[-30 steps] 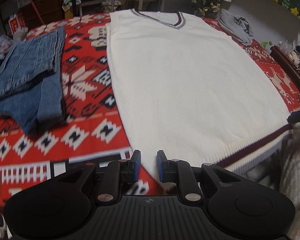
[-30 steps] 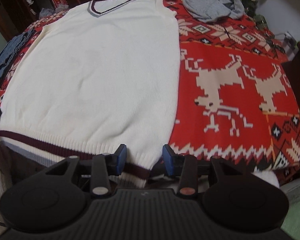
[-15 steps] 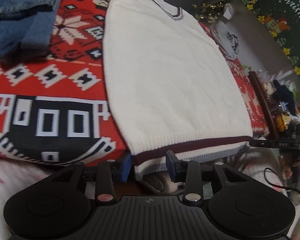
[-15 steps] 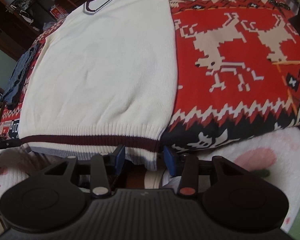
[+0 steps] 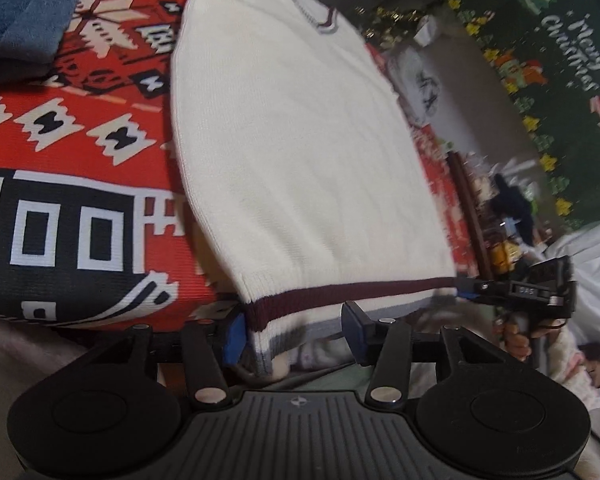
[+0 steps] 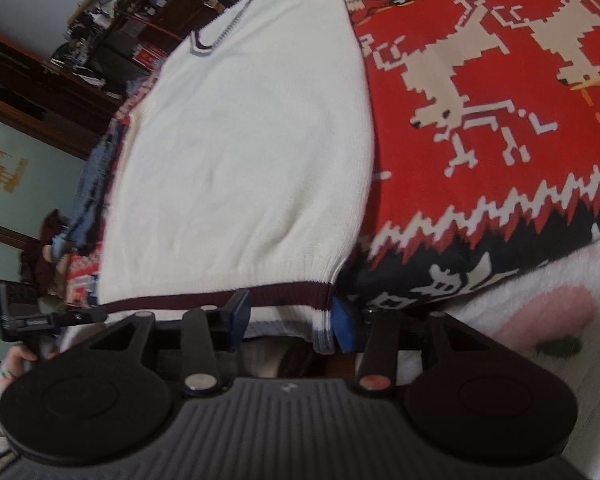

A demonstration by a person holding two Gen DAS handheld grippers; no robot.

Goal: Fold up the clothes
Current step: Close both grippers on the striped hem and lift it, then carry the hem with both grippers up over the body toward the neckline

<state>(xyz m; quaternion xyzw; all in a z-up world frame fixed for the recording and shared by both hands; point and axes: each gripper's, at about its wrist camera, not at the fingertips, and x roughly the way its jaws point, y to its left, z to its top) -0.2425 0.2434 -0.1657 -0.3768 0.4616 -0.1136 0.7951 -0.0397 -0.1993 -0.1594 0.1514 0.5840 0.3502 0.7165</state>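
A cream sleeveless knit vest (image 5: 292,140) with a maroon and grey striped hem lies flat on the bed, V-neck at the far end. Its hem hangs over the near edge. My left gripper (image 5: 294,334) is at the hem's left corner. Its jaws are opening, and the corner sits between them beside the left pad, unpinched. My right gripper (image 6: 290,322) is open at the right corner of the vest (image 6: 252,140), with the striped hem between its pads. Each gripper shows in the other's view, the right gripper (image 5: 520,288) and the left gripper (image 6: 40,316), both hand-held.
A red patterned blanket (image 5: 80,128) with reindeer (image 6: 480,100) covers the bed. Folded blue jeans (image 5: 24,12) lie at the far left. A grey garment (image 5: 420,84) lies at the far right. A fluffy white and pink cover (image 6: 540,304) hangs below the blanket's near edge.
Both grippers sank to the near edge of the bed and rolled. The left jaws went from nearly shut to wide. The vest's hem corners now sit between both pairs of jaws.
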